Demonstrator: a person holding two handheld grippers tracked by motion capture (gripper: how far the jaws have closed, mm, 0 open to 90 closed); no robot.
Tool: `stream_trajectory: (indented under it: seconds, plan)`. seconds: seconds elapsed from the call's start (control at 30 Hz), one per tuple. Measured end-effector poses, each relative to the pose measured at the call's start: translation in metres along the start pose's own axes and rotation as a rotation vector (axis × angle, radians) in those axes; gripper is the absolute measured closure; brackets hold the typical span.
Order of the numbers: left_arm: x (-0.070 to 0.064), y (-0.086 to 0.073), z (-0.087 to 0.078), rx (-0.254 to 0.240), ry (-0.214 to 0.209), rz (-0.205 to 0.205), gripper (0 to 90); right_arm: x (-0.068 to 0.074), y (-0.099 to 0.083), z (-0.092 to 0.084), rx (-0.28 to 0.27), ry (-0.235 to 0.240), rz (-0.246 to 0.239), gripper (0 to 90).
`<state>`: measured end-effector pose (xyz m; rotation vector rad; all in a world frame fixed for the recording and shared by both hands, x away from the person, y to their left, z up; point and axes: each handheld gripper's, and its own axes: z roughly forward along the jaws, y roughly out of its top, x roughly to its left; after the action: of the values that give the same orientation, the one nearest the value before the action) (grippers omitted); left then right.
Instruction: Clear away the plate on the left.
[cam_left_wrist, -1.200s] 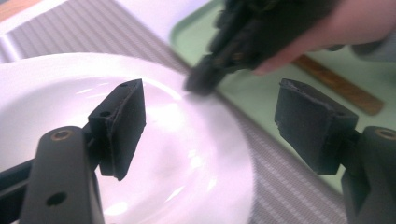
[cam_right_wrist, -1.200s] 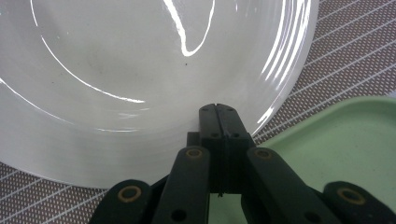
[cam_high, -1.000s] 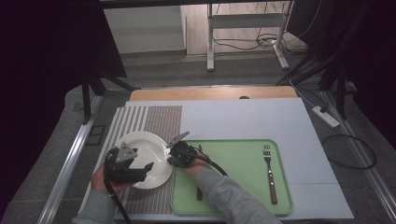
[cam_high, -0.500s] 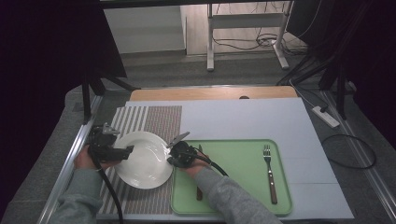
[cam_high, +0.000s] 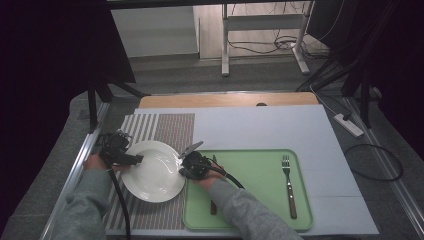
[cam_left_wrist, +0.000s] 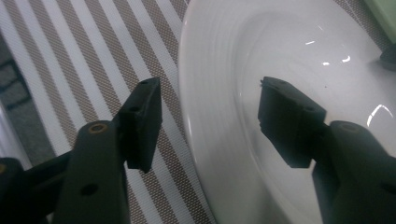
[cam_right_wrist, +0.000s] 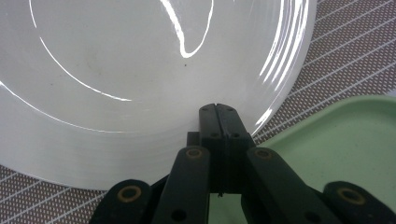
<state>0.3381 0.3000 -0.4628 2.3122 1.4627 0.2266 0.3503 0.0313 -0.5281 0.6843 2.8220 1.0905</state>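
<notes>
The left gripper (cam_left_wrist: 208, 123) has just been closing its jaws about the white plate's (cam_high: 152, 172) near rim — not yet pinching, a grip seemingly coming — while the right gripper (cam_right_wrist: 218, 109), shut and empty, is resting against the opposite rim.

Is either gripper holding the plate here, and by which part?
Right gripper pinches the plate by its right rim. Left gripper straddles the left rim, fingers not yet pressing.
</notes>
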Motion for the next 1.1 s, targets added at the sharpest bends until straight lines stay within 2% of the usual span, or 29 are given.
stream_trajectory:
  seconds: [0.03,0.13,0.2,0.33,0.4,0.5,0.63,0.7,0.9,1.03,1.1]
  plan:
    - [0.002,0.002,0.002,0.008,-0.031,-0.001,47.2,0.000,0.000,0.000,-0.001,0.001,0.000,90.0]
    - [0.004,0.005,0.006,0.033,-0.081,-0.003,56.0,0.000,0.000,0.000,0.000,0.000,0.000,90.0]
    - [0.005,0.007,0.010,0.062,-0.099,-0.011,59.8,0.000,0.000,0.000,-0.001,0.001,0.001,90.0]
    - [0.014,0.006,0.009,0.044,-0.161,-0.070,68.9,-0.001,-0.001,-0.001,-0.004,0.008,0.007,90.0]
    - [0.017,0.005,0.008,0.041,-0.195,-0.081,73.6,-0.001,-0.001,-0.001,-0.003,0.012,0.008,90.0]
    - [0.019,0.004,0.008,0.023,-0.220,-0.090,76.5,-0.001,-0.001,-0.002,0.001,0.018,0.008,90.0]
    - [0.020,0.003,0.008,0.003,-0.244,-0.101,78.3,0.000,0.000,-0.003,0.006,0.020,0.004,90.0]
    - [0.021,0.001,0.008,-0.013,-0.261,-0.100,79.7,0.000,0.000,-0.006,-0.012,0.037,0.010,90.0]
    - [0.019,-0.001,0.004,-0.027,-0.255,-0.065,79.9,0.000,0.000,-0.024,-0.071,0.054,0.011,90.0]
    - [0.017,-0.002,0.004,-0.038,-0.253,-0.061,80.1,0.000,-0.003,-0.041,-0.102,0.061,-0.002,90.0]
    - [0.017,-0.003,0.004,-0.050,-0.261,-0.065,80.2,-0.001,-0.007,-0.052,-0.121,0.065,-0.001,81.3]
